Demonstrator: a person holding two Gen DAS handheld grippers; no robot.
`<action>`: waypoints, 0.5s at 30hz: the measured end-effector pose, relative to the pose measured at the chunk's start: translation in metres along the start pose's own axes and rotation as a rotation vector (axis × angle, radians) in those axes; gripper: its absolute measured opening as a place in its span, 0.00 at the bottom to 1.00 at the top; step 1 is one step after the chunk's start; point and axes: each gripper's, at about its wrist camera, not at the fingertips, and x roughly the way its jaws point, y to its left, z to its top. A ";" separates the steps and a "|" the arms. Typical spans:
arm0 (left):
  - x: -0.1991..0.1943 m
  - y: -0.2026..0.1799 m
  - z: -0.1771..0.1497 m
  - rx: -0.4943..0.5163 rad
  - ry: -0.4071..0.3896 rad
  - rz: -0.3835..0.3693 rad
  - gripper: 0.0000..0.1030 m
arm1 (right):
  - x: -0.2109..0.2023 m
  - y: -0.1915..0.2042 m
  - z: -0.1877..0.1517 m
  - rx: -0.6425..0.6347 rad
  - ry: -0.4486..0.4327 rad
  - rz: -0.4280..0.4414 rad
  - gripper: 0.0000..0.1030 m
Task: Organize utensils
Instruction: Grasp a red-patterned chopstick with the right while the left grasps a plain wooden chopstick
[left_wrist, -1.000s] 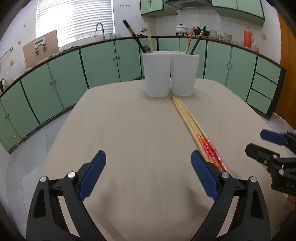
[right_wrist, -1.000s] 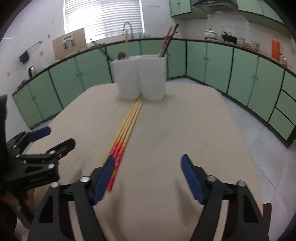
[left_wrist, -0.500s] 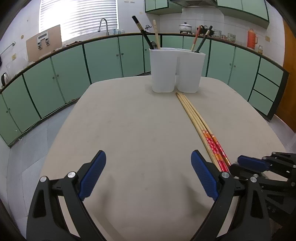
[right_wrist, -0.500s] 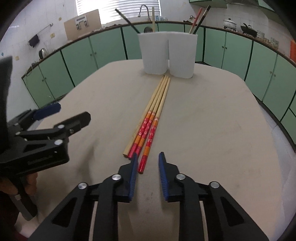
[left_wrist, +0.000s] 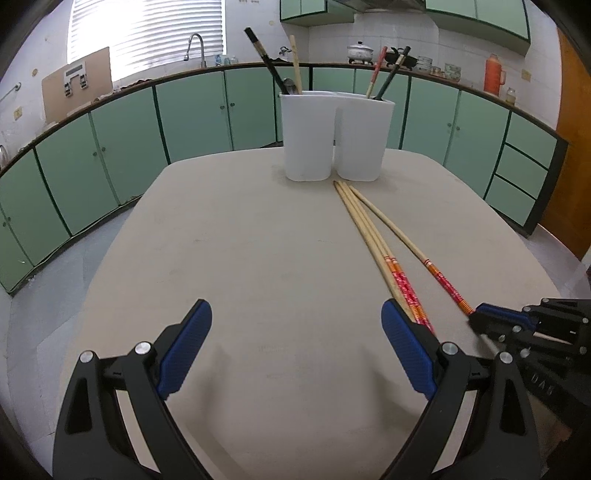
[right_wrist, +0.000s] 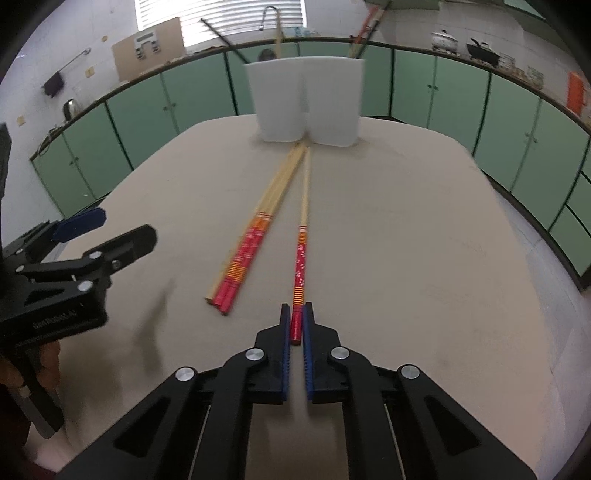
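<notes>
My right gripper (right_wrist: 296, 321) is shut on the red end of one long chopstick (right_wrist: 302, 236), which is pulled a little apart from the others; it also shows in the left wrist view (left_wrist: 406, 240). The remaining chopsticks (right_wrist: 258, 229) lie bundled on the beige table (right_wrist: 406, 240), tips toward a white two-compartment utensil holder (right_wrist: 304, 103) at the far side. The holder (left_wrist: 334, 136) has utensils standing in both compartments. My left gripper (left_wrist: 295, 347) is open and empty over the near table, left of the bundle (left_wrist: 373, 236).
Green kitchen cabinets (left_wrist: 184, 110) ring the room behind the table. The right gripper (left_wrist: 517, 325) sits at the right edge of the left wrist view. The left gripper (right_wrist: 92, 243) sits at the left of the right wrist view.
My right gripper closed on one chopstick's red end and drew it sideways away from the bundle. The left gripper stayed open and roughly in place.
</notes>
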 end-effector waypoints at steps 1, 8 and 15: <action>0.001 -0.001 0.001 0.001 0.003 -0.006 0.88 | -0.001 -0.003 -0.001 0.008 0.002 -0.005 0.06; 0.011 -0.017 0.004 0.012 0.043 -0.081 0.88 | -0.005 -0.035 -0.006 0.088 0.000 -0.042 0.06; 0.031 -0.030 0.005 0.017 0.106 -0.094 0.87 | 0.002 -0.038 0.001 0.094 -0.015 -0.025 0.06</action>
